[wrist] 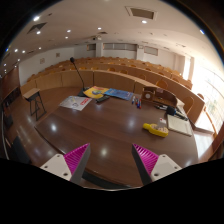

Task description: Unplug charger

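My gripper (111, 160) is open with nothing between its pink-padded fingers (77, 158). It hovers above the near part of a dark brown wooden table (105, 125). I cannot make out a charger or a plug from here. A yellow object (155, 129) lies on the table ahead to the right of the fingers. Papers and a yellow and blue item (98, 95) lie on the far part of the table.
A white sheet (74, 102) lies far left of centre and a white pad or device (180, 125) lies beside the yellow object. Curved rows of wooden desks (110, 75) ring the table. A wooden chair (35, 103) stands at the left.
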Available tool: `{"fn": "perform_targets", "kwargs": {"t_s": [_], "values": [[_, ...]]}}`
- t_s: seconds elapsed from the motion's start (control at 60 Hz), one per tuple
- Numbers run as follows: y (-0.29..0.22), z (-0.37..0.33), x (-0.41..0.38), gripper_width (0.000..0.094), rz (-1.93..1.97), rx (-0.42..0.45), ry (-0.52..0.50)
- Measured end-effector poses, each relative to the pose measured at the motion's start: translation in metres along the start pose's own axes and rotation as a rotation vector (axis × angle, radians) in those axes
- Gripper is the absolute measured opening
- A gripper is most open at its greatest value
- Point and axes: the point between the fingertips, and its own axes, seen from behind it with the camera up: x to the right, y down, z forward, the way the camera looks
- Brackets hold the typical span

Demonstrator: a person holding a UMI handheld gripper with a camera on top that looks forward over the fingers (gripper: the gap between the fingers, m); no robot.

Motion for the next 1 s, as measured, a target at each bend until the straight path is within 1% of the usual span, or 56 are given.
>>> {"fn": "perform_targets", "kwargs": {"t_s": [0.083, 0.183, 0.2, 0.217, 0.333, 0.483, 0.583, 0.667, 0.733, 0.8, 0.833, 0.867, 0.9, 0.967, 1.0], "values": [[0.017, 0.011, -0.003, 0.0857, 0.016, -0.036, 0.003], [0.043, 0.049, 0.022, 0.0858, 0.05, -0.077, 0.008], [0.042, 0.038, 0.025, 0.0858, 0.056, -0.088, 0.01], [0.05, 0.057, 0.036, 0.0856, 0.061, -0.092, 0.016], [0.065, 0.106, 0.099, 0.0855, 0.097, -0.114, 0.077], [0.055, 0.171, 0.188, 0.0858, 0.151, -0.056, 0.165], [0.035, 0.212, 0.245, 0.0853, 0.166, 0.007, 0.232], [0.016, 0.246, 0.278, 0.0849, 0.181, 0.061, 0.253], [0.005, 0.27, 0.296, 0.0846, 0.185, 0.086, 0.257], [-0.005, 0.292, 0.313, 0.0837, 0.184, 0.108, 0.283], [-0.007, 0.302, 0.317, 0.0808, 0.193, 0.115, 0.285], [-0.011, 0.311, 0.319, 0.0745, 0.207, 0.123, 0.276], [-0.013, 0.318, 0.318, 0.0653, 0.223, 0.125, 0.259], [-0.012, 0.33, 0.32, 0.0428, 0.251, 0.115, 0.248], [-0.014, 0.328, 0.318, 0.0411, 0.262, 0.124, 0.244]]}}
